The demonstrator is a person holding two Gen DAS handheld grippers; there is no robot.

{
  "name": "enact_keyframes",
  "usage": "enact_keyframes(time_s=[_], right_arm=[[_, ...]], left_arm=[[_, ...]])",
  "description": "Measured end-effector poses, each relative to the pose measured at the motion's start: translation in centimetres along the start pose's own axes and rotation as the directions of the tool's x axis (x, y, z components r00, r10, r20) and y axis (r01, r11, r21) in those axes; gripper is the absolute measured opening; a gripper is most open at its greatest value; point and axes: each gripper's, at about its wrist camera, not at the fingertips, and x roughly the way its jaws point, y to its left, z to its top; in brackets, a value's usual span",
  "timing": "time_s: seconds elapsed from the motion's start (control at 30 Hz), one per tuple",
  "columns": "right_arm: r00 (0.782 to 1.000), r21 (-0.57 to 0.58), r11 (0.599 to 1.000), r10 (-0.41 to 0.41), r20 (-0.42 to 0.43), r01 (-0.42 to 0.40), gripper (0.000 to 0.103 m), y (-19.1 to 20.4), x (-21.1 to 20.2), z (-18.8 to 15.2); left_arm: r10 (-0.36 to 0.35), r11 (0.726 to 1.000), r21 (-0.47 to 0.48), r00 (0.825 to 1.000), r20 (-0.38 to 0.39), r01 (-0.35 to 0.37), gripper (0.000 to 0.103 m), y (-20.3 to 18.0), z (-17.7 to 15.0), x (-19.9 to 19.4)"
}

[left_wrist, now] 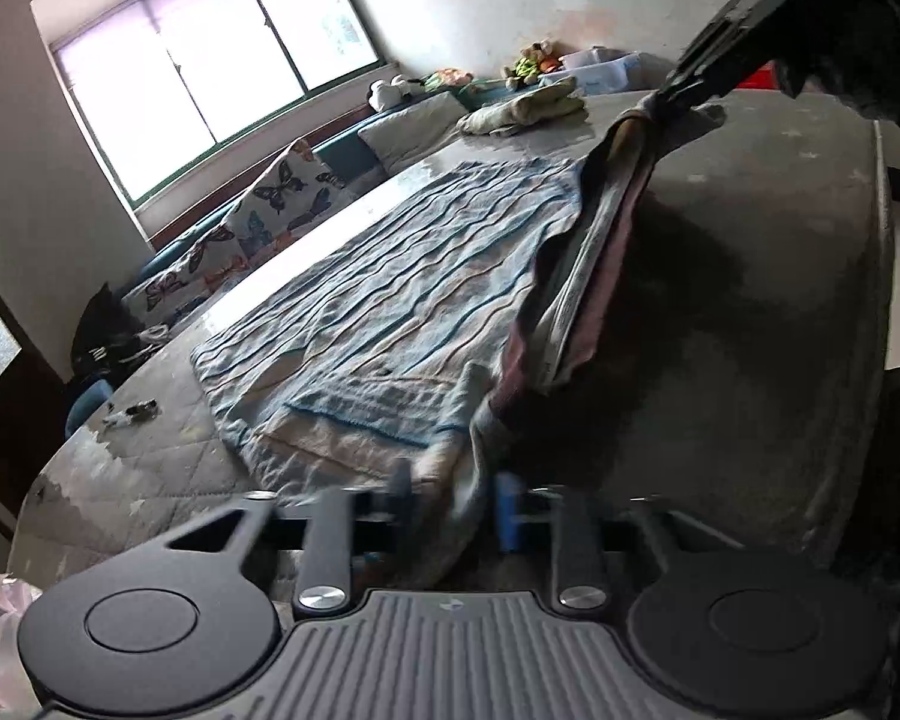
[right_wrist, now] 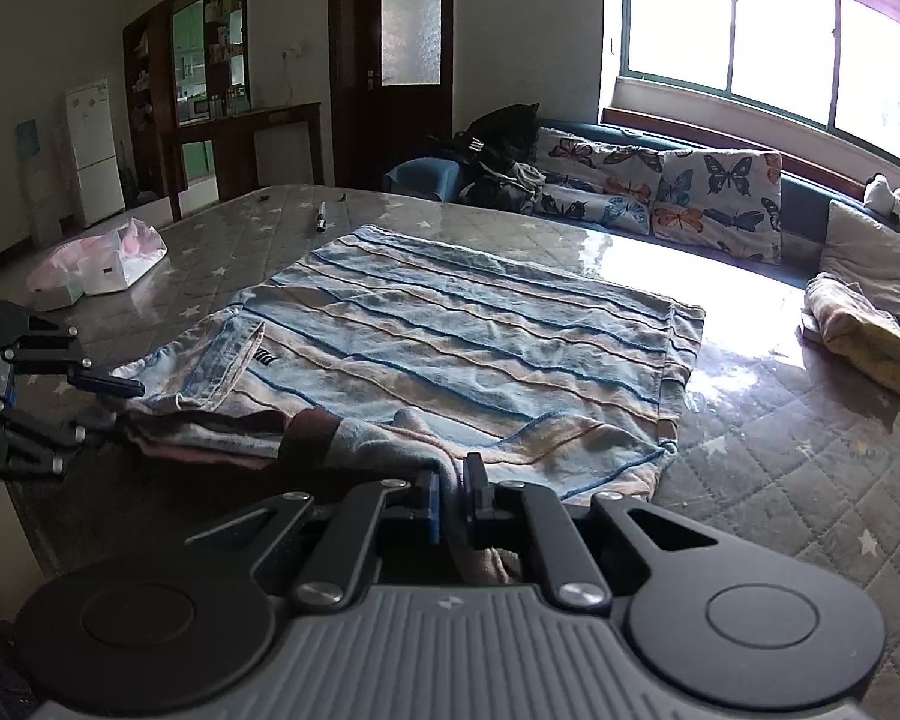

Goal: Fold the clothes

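Striped shirt [right_wrist: 486,324] lies flat on the mattress [right_wrist: 780,480], near edge lifted. Right tongs [right_wrist: 450,480] are clamped on the hem, left tongs [left_wrist: 450,498] pinching the other corner. If either thin grip slips, the fold probably goes crooked.

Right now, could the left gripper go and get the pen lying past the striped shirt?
Probably not yet. The left gripper is pinching the near edge of the striped shirt, so it is busy. The pen lies beyond the shirt on the mattress with nothing on it; the gripper would have to let go first.
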Motion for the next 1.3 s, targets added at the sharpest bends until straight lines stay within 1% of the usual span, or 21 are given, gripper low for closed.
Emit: enact_keyframes(time_s=[0.03, 0.13, 0.23, 0.33, 0.47, 0.57, 0.63, 0.67, 0.7, 0.73, 0.77, 0.8, 0.87, 0.9, 0.93, 0.97, 1.0, 1.07, 1.13, 1.2, 1.3], right_arm=[[1.0, -0.004, 1.0, -0.002, 0.001, 0.002, 0.006, 0.1, 0.0, -0.1], [1.0, -0.006, 1.0, 0.0, 0.003, 0.0, 0.005, 0.2, -0.2, -0.4], [1.0, -0.015, 1.0, 0.01, 0.009, -0.009, 0.004, 0.3, -1.0, -0.5], [1.0, -0.027, 0.999, 0.024, 0.015, -0.024, 0.004, 0.5, -2.3, -0.6], [0.998, -0.035, 0.998, 0.056, 0.01, -0.055, 0.004, 1.2, -5.3, -1.2], [0.997, -0.023, 0.997, 0.076, -0.001, -0.076, 0.004, 1.7, -6.9, -1.5], [0.997, -0.034, 0.997, 0.074, -0.007, -0.075, 0.004, 1.9, -7.1, -1.5], [0.997, -0.035, 0.997, 0.07, -0.008, -0.071, 0.004, 1.9, -6.9, -1.4], [0.998, -0.035, 0.997, 0.066, -0.008, -0.066, 0.004, 1.8, -6.8, -1.4], [0.998, -0.028, 0.998, 0.059, -0.009, -0.059, 0.004, 1.7, -6.6, -1.3], [0.998, -0.024, 0.998, 0.056, -0.009, -0.056, 0.004, 1.6, -6.5, -1.3], [0.999, -0.02, 0.998, 0.053, -0.009, -0.054, 0.004, 1.5, -6.4, -1.3], [0.998, -0.022, 0.998, 0.054, -0.008, -0.054, 0.004, 1.5, -6.4, -1.1], [0.999, -0.026, 0.998, 0.053, -0.008, -0.053, 0.004, 1.5, -6.3, -1.0], [0.999, -0.028, 0.998, 0.053, -0.008, -0.053, 0.004, 1.6, -6.3, -0.8], [0.999, -0.027, 0.998, 0.054, -0.006, -0.054, 0.004, 1.6, -6.3, -0.7], [0.998, -0.025, 0.998, 0.057, -0.003, -0.057, 0.004, 1.7, -6.3, -0.6], [0.999, -0.028, 0.998, 0.055, 0.003, -0.054, 0.004, 1.7, -6.4, -0.4], [0.999, -0.025, 0.998, 0.053, 0.007, -0.053, 0.004, 1.6, -6.5, 0.0], [0.999, -0.024, 0.998, 0.05, 0.01, -0.049, 0.004, 1.6, -6.5, 0.4], [0.999, -0.024, 0.999, 0.048, 0.02, -0.047, 0.004, 1.6, -6.5, 1.0]], left_arm=[[0.003, 1.0, -0.008, 1.0, 0.003, -0.003, 0.011, 0.2, 0.0, -0.1], [0.016, 1.0, -0.02, 1.0, 0.027, -0.016, 0.007, 0.5, 0.3, -1.1], [0.019, 1.0, -0.018, 0.999, 0.047, -0.018, 0.006, 0.5, 0.6, -2.3], [0.004, 1.0, -0.009, 0.999, 0.052, -0.004, 0.006, 0.6, 0.8, -4.0], [-0.001, 1.0, -0.018, 0.998, 0.056, 0.002, 0.005, 0.7, 0.7, -7.1], [0.03, 0.999, -0.029, 0.997, 0.066, -0.028, 0.005, 1.1, 0.9, -8.8], [0.06, 0.997, -0.043, 0.996, 0.073, -0.057, 0.005, 1.9, 1.1, -8.9], [0.062, 0.997, -0.054, 0.995, 0.073, -0.058, 0.005, 2.2, 1.1, -8.8], [0.052, 0.997, -0.066, 0.996, 0.068, -0.047, 0.005, 2.4, 1.1, -8.6], [0.033, 0.997, -0.077, 0.998, 0.061, -0.028, 0.009, 2.5, 1.0, -8.5], [0.021, 0.996, -0.083, 0.998, 0.054, -0.017, 0.01, 2.4, 0.9, -8.5], [0.018, 0.997, -0.081, 0.999, 0.047, -0.014, 0.01, 2.0, 0.8, -8.5], [-0.016, 0.997, -0.075, 0.999, 0.042, 0.019, 0.011, 1.0, 0.4, -8.5], [-0.032, 0.997, -0.067, 0.999, 0.039, 0.034, 0.021, 0.4, 0.2, -8.4], [-0.039, 0.998, -0.049, 0.999, 0.037, 0.041, 0.04, -0.3, 0.1, -8.2], [-0.045, 0.998, -0.031, 0.998, 0.038, 0.046, 0.048, -1.0, 0.0, -8.0], [-0.051, 0.999, -0.012, 0.998, 0.04, 0.051, 0.052, -1.6, -0.1, -7.7], [-0.062, 0.998, 0.024, 0.997, 0.042, 0.061, 0.052, -2.9, -0.3, -7.2], [-0.075, 0.996, 0.049, 0.996, 0.048, 0.072, 0.061, -3.8, -0.3, -6.6], [-0.077, 0.995, 0.064, 0.996, 0.052, 0.074, 0.066, -4.2, -0.4, -5.9], [-0.079, 0.994, 0.083, 0.996, 0.04, 0.076, 0.068, -4.5, -0.4, -4.8]])
